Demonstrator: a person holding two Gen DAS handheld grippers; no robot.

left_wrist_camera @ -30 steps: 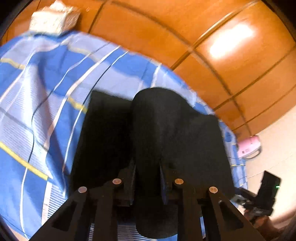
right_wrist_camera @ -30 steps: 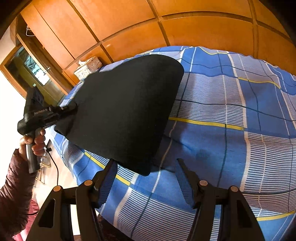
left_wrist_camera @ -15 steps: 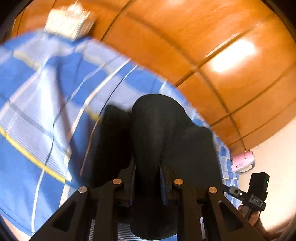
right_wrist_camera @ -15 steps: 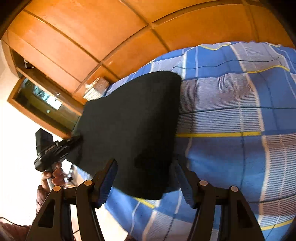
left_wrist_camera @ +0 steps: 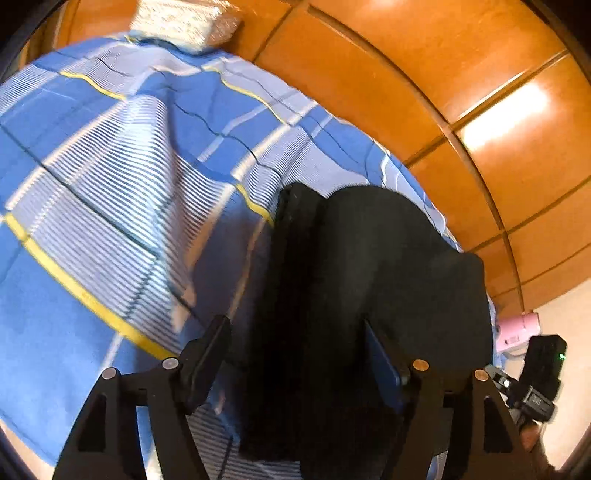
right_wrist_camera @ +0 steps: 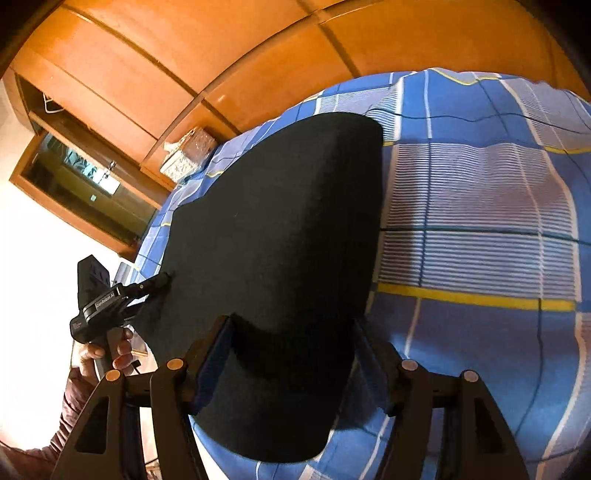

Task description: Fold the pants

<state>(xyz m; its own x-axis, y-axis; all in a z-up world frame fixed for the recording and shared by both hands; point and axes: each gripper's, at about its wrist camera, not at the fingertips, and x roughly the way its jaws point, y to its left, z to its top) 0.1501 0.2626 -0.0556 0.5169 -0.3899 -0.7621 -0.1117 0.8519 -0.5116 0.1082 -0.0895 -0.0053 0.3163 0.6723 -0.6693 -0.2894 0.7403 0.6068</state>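
Folded black fabric pants (right_wrist_camera: 280,236) lying flat on a blue plaid bedsheet with yellow and white stripes (right_wrist_camera: 480,258), beside orange-brown wooden wardrobe panels (left_wrist_camera: 424,74). Left black two-finger gripper (left_wrist_camera: 295,350) opening, jaws spread with the pants' edge between them, pads off the cloth. Right black two-finger gripper (right_wrist_camera: 291,354) opening too, jaws wide, straddling the near fold. Silvery patterned tissue box (left_wrist_camera: 184,22) at the bed's far corner.

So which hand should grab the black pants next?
Probably right: the right tool is open around the near end of the pants. The left tool is opening, pants between its fingers, at one edge.
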